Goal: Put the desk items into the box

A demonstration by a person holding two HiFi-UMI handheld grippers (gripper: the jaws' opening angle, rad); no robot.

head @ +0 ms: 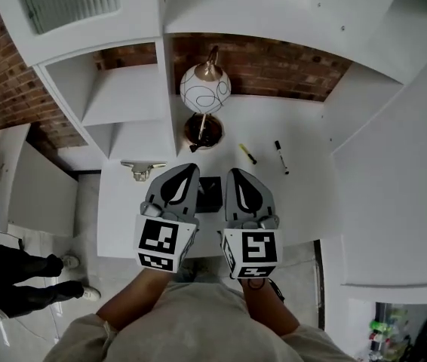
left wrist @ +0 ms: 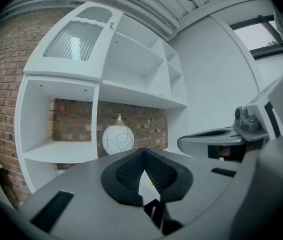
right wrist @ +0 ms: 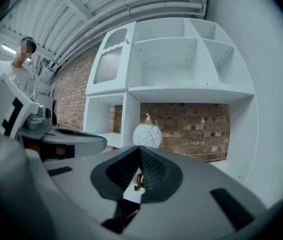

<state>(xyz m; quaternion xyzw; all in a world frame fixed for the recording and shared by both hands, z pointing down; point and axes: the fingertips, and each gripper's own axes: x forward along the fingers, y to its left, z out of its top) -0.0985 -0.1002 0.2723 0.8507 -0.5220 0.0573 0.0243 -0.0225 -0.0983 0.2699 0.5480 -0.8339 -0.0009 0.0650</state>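
Grey jaws of the left gripper [left wrist: 142, 151] meet at the tips with nothing between them, and the right gripper [right wrist: 140, 150] is likewise closed and empty (both are held side by side above the desk [head: 304, 198]). Between them shows a dark box [head: 210, 193]. Beyond lie a yellow pen [head: 247, 154] and a black pen [head: 281, 157], near the lamp [head: 205, 89].

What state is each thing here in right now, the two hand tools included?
Left gripper: jaws shut, empty.
Right gripper: jaws shut, empty.
White globe lamp with black swirls: standing upright.
Yellow marker: lying flat on the white desk.
Black-and-white marker: lying flat.
Small black box: on the desk, partly hidden; open or closed unclear.
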